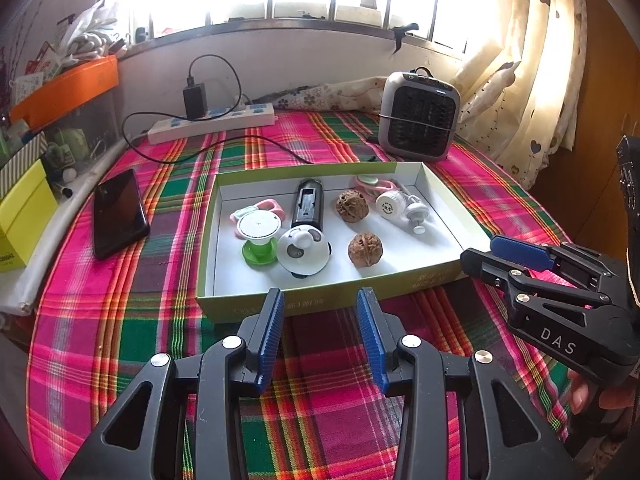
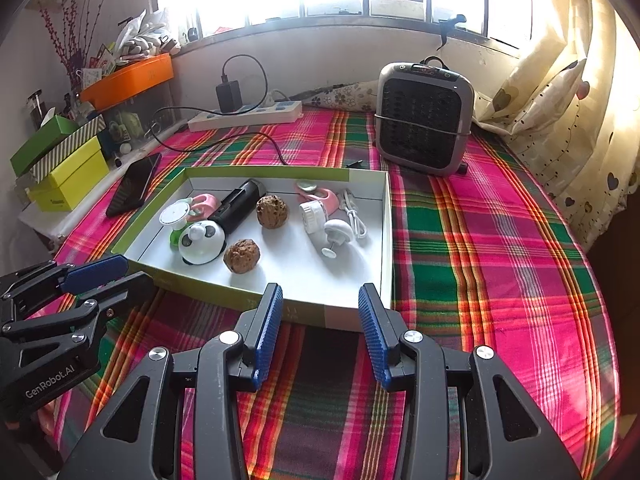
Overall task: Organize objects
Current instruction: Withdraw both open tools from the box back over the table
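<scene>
A shallow cardboard tray [image 1: 448, 204] with green walls and a white floor sits on the plaid woven cloth [image 1: 120, 280] over the desk. Inside it lie two wrinkled brown walnuts [image 1: 365, 249], a glossy round panda fan [image 1: 304, 254] and a black cylinder [image 1: 308, 208]. The left gripper [image 1: 321, 302] and right gripper [image 2: 320, 296], with ribbed blue pads, hang open and empty just before its near wall.
</scene>
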The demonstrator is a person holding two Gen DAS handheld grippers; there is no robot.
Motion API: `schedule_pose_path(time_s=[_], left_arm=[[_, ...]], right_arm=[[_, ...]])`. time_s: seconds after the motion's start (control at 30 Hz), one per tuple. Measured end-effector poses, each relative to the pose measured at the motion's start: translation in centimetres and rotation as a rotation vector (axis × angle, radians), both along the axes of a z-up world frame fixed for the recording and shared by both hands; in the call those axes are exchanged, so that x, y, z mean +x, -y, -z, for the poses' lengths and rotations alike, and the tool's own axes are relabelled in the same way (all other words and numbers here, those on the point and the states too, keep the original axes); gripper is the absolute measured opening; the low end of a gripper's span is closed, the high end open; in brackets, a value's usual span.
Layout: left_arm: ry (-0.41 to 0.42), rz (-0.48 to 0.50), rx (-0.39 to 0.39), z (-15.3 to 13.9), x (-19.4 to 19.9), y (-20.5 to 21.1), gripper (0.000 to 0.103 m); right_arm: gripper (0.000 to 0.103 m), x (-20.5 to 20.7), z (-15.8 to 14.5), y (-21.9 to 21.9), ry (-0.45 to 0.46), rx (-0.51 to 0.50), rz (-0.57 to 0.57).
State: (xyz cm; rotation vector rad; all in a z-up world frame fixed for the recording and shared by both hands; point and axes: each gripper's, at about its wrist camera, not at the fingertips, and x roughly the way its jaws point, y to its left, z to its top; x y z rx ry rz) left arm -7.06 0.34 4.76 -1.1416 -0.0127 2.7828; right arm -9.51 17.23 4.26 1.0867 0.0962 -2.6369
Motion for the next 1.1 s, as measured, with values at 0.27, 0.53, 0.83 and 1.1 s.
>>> schedule_pose_path(time_s=[0.27,0.53,0.83,1.1], left_arm=[[0.034,-0.038,-0.025,1.5,1.2,-0.2,0.036],[0.074,-0.062,-0.040,3.2,1.9,-0.3,0.037],[0.098,-0.091,-0.055,4.1,2.1,-0.3,0.037],[0.095,-0.095,-0.066,4.1,2.1,-0.4,0.039]], right_arm=[[0.049,1.2,1.2,-0.1,0.043,-0.019,0.007],[0.053,2.2,2.7,-0.2,0.083,-0.026,0.006],[0.056,2.7,3.4,-0.6,0.115,-0.031,0.017],[0.061,3.2,3.5,-0.6,0.116,-0.007,0.024]])
